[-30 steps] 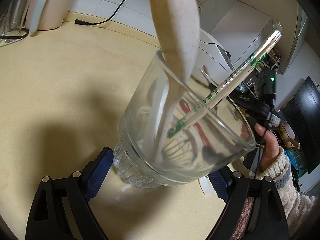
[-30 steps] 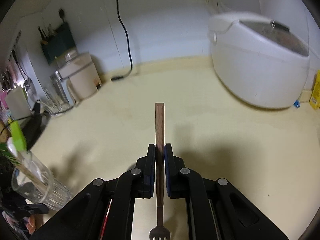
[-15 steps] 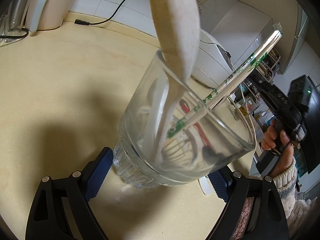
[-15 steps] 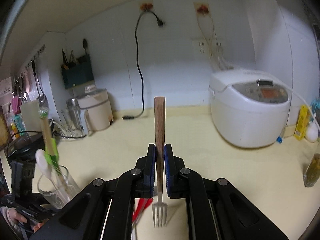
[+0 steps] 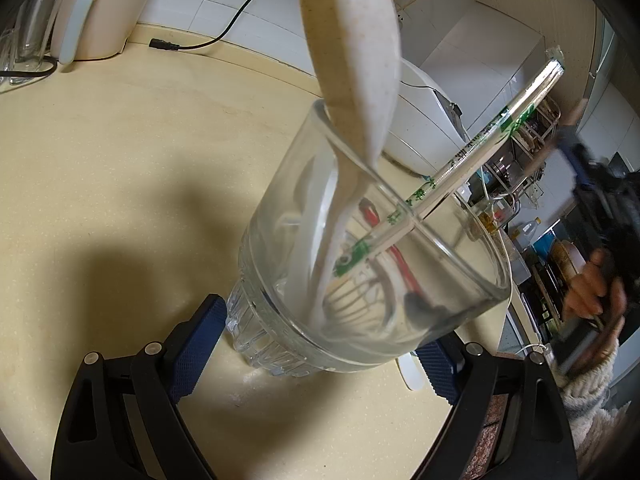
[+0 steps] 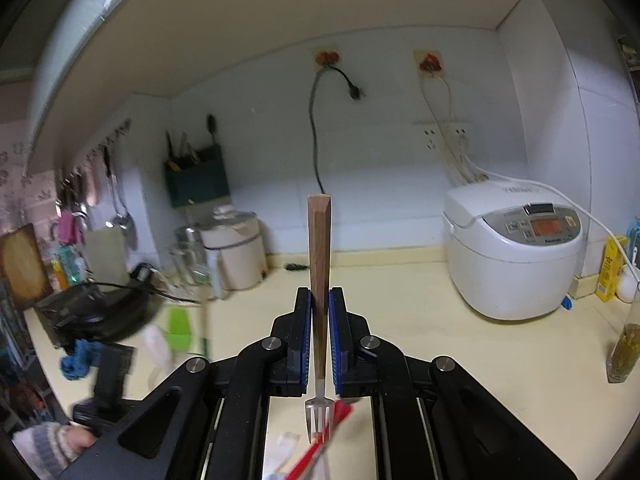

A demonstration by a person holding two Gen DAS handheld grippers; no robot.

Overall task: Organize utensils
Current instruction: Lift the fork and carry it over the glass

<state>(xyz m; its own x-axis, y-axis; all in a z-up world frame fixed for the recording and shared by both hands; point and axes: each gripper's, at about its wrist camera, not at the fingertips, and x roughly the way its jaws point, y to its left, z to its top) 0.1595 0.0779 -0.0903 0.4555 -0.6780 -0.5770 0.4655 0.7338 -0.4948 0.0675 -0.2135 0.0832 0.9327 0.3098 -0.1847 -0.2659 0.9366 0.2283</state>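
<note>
— Wood-handled fork (image 6: 319, 248), that's what my right tongs (image 6: 319, 320) are clenched on: handle sticking out ahead between the blue pads, prongs hanging back underneath toward me.

— And what has changed in the last second?

— A second ago those tongs were low, looking across the worktop (image 6: 420, 344). Now they have risen and tipped up, so the wall, the sockets and the rice cooker (image 6: 516, 256) fill the view ahead. The worktop has dropped away below the fork, so I judge it has been lifted clear.

— Where does it go?

— Into the glass (image 5: 372, 248), I reckon. It sits between the pads of my left tongs (image 5: 316, 344), which have not shifted. I cannot tell whether those pads press on the glass or only stand beside it. A pale spoon (image 5: 352, 60) and wrapped chopsticks (image 5: 476, 156) already lean inside it.

— And from the right tongs?

— The glass is down to their left, blurred. My right hand (image 5: 592, 292) shows well off to the right of the left tongs. The fork has to cross over and be turned before it drops in.

— Anything left behind?

— Something red (image 6: 324, 440) lies under the right tongs, near the prongs.
</note>
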